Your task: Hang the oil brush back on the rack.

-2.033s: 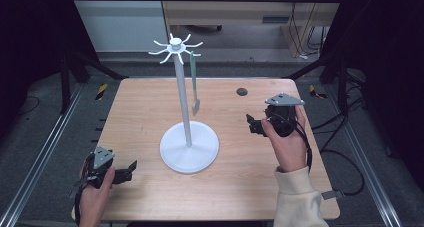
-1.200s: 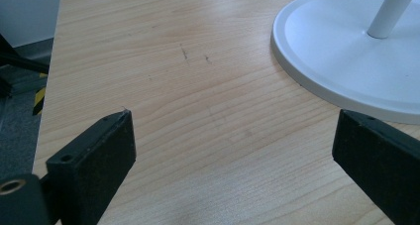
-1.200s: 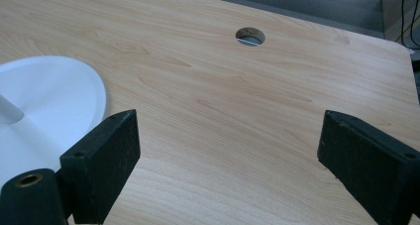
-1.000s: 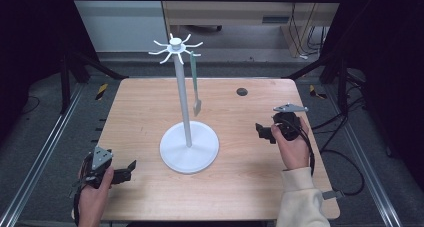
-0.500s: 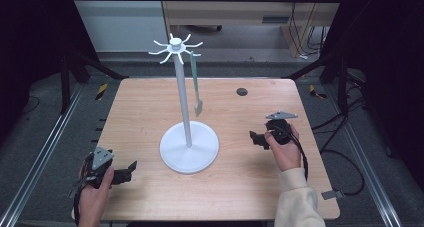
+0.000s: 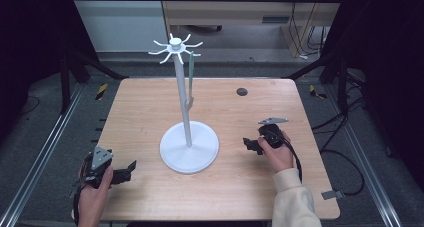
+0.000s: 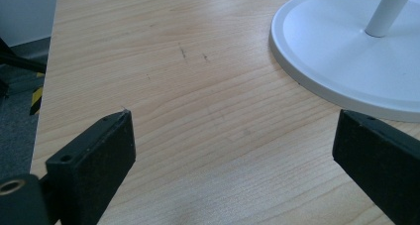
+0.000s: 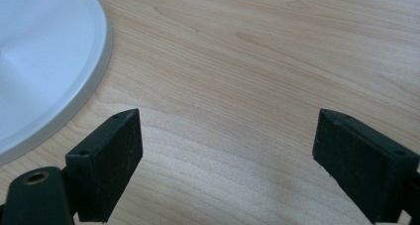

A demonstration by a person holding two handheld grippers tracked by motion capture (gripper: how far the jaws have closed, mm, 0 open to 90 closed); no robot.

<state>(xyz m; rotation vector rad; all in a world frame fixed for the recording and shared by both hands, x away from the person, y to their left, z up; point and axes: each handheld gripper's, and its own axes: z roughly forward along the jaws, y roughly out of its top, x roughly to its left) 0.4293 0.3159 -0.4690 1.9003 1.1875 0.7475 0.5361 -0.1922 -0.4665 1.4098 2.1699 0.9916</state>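
A white stand rises mid-table: a round base [image 6: 189, 147], a thin pole [image 6: 182, 92] and a crown of short hooks [image 6: 175, 46]. From one hook hangs a long pale green utensil [image 6: 190, 82]. My left gripper [image 6: 131, 167] rests low at the table's near left corner, open, with bare wood between its jaws; the base's rim [image 7: 317, 81] lies ahead to its right. My right gripper [image 6: 248, 144] sits on the table right of the base, open and empty, with the base's edge [image 8: 94, 71] at its left.
The wooden table [image 6: 150, 107] has a small dark round hole [image 6: 242, 91] at the back right. Black frame posts and cables stand around the table. A cable [image 6: 350, 157] trails from the right gripper over the right edge.
My right gripper has come down from above the table's right side and toward the person, now resting low beside the stand's base. The left gripper has stayed put.
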